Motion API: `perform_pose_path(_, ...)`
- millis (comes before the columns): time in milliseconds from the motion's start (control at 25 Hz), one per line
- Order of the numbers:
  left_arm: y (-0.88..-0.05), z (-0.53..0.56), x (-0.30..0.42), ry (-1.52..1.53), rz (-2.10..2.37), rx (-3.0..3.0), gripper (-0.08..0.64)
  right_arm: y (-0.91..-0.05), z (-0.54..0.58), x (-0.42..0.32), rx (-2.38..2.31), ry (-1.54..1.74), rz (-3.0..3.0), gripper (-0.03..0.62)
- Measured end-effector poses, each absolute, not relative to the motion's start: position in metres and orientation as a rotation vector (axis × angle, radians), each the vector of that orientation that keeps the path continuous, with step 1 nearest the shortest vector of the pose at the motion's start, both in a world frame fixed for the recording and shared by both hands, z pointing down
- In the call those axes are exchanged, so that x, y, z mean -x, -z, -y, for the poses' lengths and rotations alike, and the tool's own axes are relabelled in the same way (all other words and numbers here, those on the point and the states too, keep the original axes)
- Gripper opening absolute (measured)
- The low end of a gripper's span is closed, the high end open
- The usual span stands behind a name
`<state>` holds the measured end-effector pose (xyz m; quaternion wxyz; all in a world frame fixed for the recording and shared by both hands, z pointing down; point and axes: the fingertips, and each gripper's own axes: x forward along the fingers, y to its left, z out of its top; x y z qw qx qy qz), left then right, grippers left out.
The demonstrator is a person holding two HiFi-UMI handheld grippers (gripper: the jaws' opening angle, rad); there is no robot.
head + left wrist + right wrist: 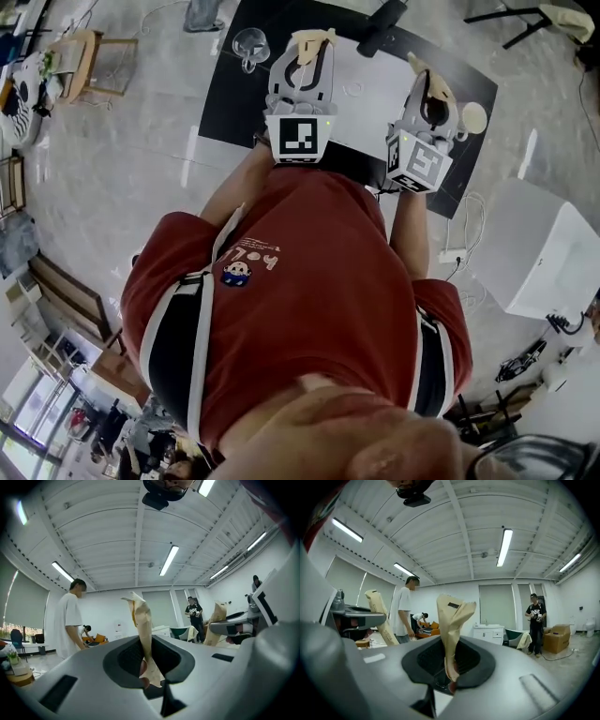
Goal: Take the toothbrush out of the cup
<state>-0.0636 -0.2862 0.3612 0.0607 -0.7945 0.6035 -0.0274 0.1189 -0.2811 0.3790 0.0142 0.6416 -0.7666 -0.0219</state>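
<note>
Both grippers are held up and point level across the room, above the near edge of a black table (234, 94). My left gripper (313, 39) (136, 603) shows its two tan taped fingers pressed together with nothing between them. My right gripper (424, 73) (454, 607) looks the same, fingers together and empty. A clear glass mug (248, 45) stands at the table's far left and a white cup (474, 117) at its right edge. No toothbrush shows in any view. The gripper views look over the table at the room and ceiling.
A white mat (375, 80) covers the table's middle. A white box (553, 253) stands on the floor at the right, a wooden stool (89, 61) at the far left. People stand in the room (70, 620) (534, 620), near a white cabinet (487, 632).
</note>
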Motion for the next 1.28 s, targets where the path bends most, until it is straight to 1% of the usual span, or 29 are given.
perform_pose_path(200, -0.362, 0.288, 0.099, 0.088, -1.836, 2.386, 0.046, -0.378, 0.284, -0.093, -2.027, 0.08, 2.379, 0.057)
perform_pose_path(480, -0.367, 0.288, 0.115, 0.071, -1.812, 2.41, 0.046, -0.38, 0.284, -0.082, -2.046, 0.085, 2.356, 0.057)
perform_pose_path(1280, -0.367, 0.288, 0.114, 0.055, -1.813, 2.423, 0.044, -0.38, 0.283, -0.083, -2.036, 0.093, 2.34, 0.057)
